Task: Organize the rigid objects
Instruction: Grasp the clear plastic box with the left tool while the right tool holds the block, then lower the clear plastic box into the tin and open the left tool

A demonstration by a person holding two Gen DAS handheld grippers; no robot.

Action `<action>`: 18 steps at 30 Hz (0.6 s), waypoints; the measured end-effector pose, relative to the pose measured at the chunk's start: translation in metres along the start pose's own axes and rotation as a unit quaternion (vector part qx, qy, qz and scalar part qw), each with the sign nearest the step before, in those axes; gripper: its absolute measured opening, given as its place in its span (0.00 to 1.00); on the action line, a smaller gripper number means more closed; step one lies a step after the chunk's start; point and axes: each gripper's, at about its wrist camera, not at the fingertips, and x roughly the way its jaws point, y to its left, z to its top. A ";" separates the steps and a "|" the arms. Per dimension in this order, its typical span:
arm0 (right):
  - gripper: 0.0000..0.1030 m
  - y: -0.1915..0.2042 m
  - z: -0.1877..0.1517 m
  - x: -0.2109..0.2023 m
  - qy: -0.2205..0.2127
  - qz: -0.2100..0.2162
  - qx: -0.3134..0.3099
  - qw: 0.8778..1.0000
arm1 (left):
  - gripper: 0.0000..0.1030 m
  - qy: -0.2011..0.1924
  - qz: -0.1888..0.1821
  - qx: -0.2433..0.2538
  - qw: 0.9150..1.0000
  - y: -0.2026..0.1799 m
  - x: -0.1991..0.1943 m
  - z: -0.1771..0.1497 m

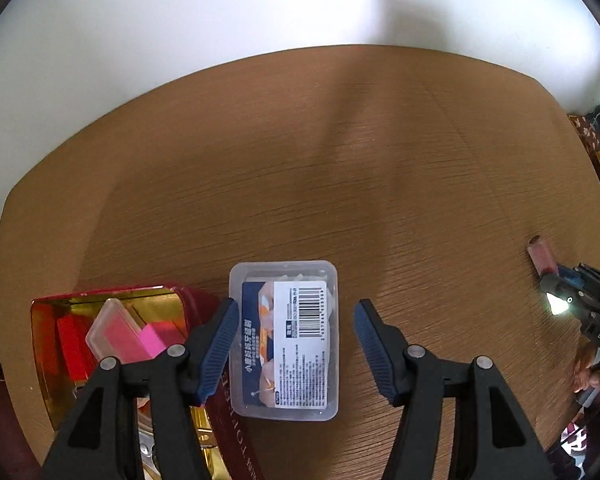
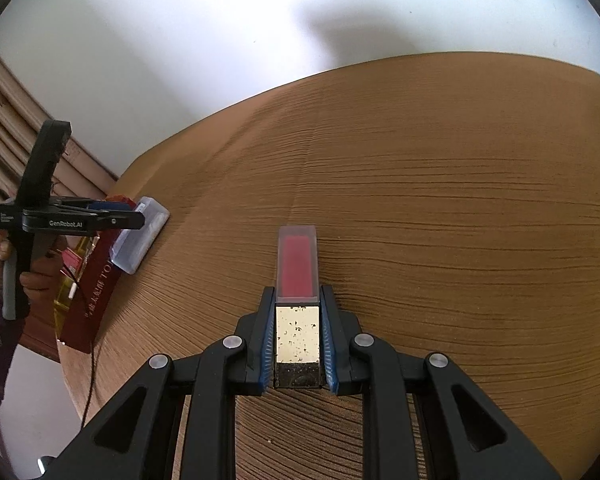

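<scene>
Clear plastic box (image 1: 284, 340) with a barcode label lies flat on the wooden table (image 1: 340, 160), just beside the red and gold tin (image 1: 60, 320), and my left gripper (image 1: 296, 344) hangs over it pointing steeply down. Its jaws stand apart on either side of the box; the left pad sits at the box's long edge, the right pad is clear of it, so I have no grip yet. I judge the box light, stiff and a bit slick, with thin walls that could flex or pop the lid if squeezed hard. I would take it across the short width, near the middle of its long sides, and close gently.

My right gripper (image 2: 298, 332) is nearly closed and clamps the gold cap end of a lipstick tube (image 2: 297, 264), whose clear, red-filled part sticks out forward, near the table. That tube looks rigid and smooth; the hold on its flat faces seems sound.

The tin already holds a small pink case (image 1: 116, 332) and other red and pink pieces, so I take it as the place for both items.
</scene>
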 end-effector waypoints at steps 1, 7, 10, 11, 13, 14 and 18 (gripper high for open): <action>0.18 0.000 0.000 0.000 0.000 0.001 0.001 1.000 | 0.63 0.003 0.005 0.005 1.000 -0.002 0.002 0.001; 0.18 -0.001 0.000 -0.004 -0.001 -0.004 -0.003 1.000 | 0.71 0.093 -0.028 0.021 0.995 -0.010 0.037 0.012; 0.18 -0.005 0.001 -0.006 -0.001 0.002 0.003 1.000 | 0.71 0.077 -0.032 0.032 0.996 -0.017 0.041 0.011; 0.18 -0.005 0.001 -0.006 -0.001 0.003 0.005 1.000 | 0.71 0.066 -0.028 0.032 0.997 -0.019 0.041 0.011; 0.18 -0.006 0.002 -0.008 -0.001 0.003 0.005 1.000 | 0.69 0.042 -0.028 0.019 0.999 -0.019 0.037 0.014; 0.18 -0.006 0.002 -0.008 -0.001 0.003 0.005 1.000 | 0.61 0.031 -0.024 0.012 0.999 -0.017 0.034 0.013; 0.18 -0.007 0.002 -0.008 -0.003 0.001 0.004 1.000 | 0.61 0.015 -0.038 -0.014 0.999 -0.013 0.027 0.009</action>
